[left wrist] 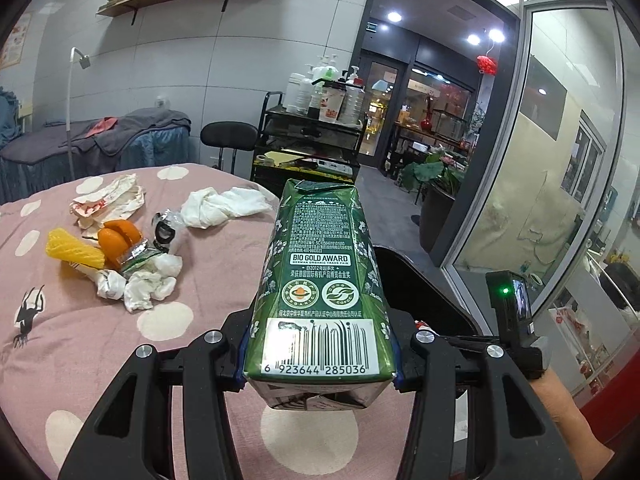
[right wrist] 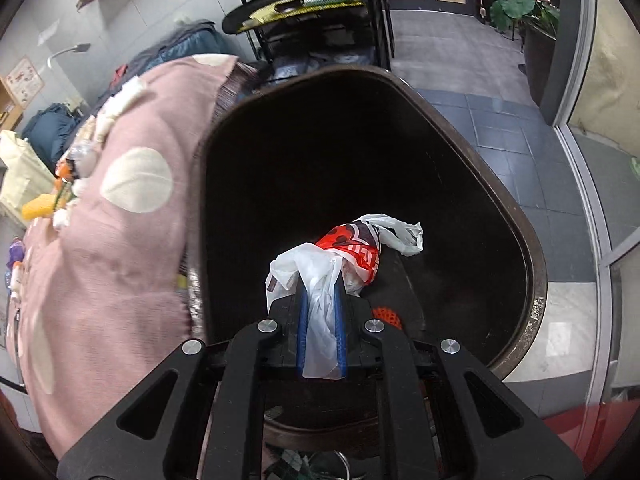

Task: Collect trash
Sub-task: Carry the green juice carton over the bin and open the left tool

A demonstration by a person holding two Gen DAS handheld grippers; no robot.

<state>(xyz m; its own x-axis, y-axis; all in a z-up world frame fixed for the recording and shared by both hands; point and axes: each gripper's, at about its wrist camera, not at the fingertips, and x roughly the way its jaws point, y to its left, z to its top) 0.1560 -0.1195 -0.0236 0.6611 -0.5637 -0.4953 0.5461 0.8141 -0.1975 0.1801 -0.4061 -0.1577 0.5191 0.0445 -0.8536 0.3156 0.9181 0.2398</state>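
Observation:
My left gripper (left wrist: pixel 318 374) is shut on a green drink carton (left wrist: pixel 320 272), barcode side up, held above the edge of the pink dotted cloth (left wrist: pixel 200 264). Left of it lies a trash pile: crumpled white tissues (left wrist: pixel 148 284), orange peel (left wrist: pixel 118 240), a yellow foam net (left wrist: pixel 74 250), a paper wrapper (left wrist: pixel 108 200) and a white rag (left wrist: pixel 224 206). My right gripper (right wrist: pixel 321 300) is shut on a white plastic bag with red print (right wrist: pixel 348 252), which hangs over the mouth of the dark trash bin (right wrist: pixel 532 248). An orange net (right wrist: pixel 387 317) lies inside the bin.
The bin's dark rim (left wrist: pixel 424 280) shows just right of the carton. A black cart with bottles (left wrist: pixel 316 136) and a black stool (left wrist: pixel 228 136) stand behind the cloth. Glass partition (left wrist: pixel 552 184) on the right; grey tiled floor (right wrist: pixel 500 128) beyond the bin.

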